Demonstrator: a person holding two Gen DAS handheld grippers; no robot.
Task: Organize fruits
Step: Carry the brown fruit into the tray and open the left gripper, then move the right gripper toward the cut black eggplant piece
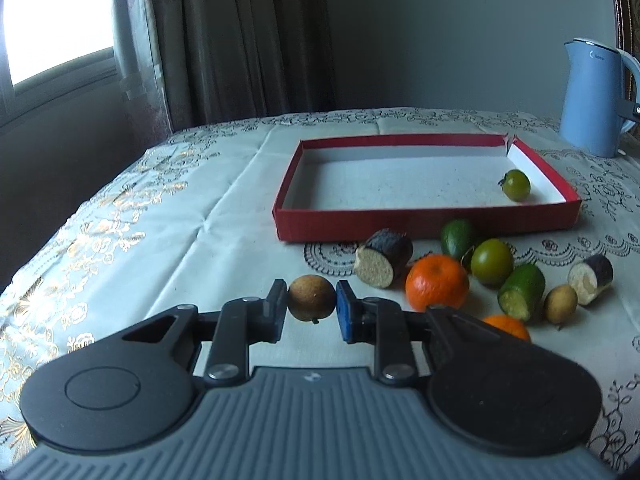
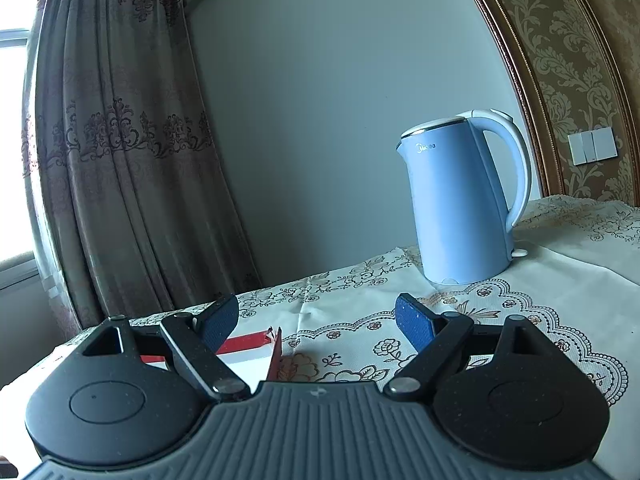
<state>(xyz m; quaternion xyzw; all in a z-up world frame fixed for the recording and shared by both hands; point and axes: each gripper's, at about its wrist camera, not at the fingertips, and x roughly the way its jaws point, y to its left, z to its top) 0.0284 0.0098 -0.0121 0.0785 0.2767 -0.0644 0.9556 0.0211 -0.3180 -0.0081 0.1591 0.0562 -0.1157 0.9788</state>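
Brown longan (image 1: pixel 311 298) sits pinched between the left gripper (image 1: pixel 311 312) fingers, low over the table (image 1: pixel 180 240), near an orange (image 1: pixel 437 281) and in front of the red tray (image 1: pixel 400 222) holding one green tomato (image 1: pixel 516 185). From the right wrist, the right gripper (image 2: pixel 318 322) is spread wide, holding nothing, above the tray's corner (image 2: pixel 276 354), with a blue kettle (image 2: pixel 460 200) beyond.
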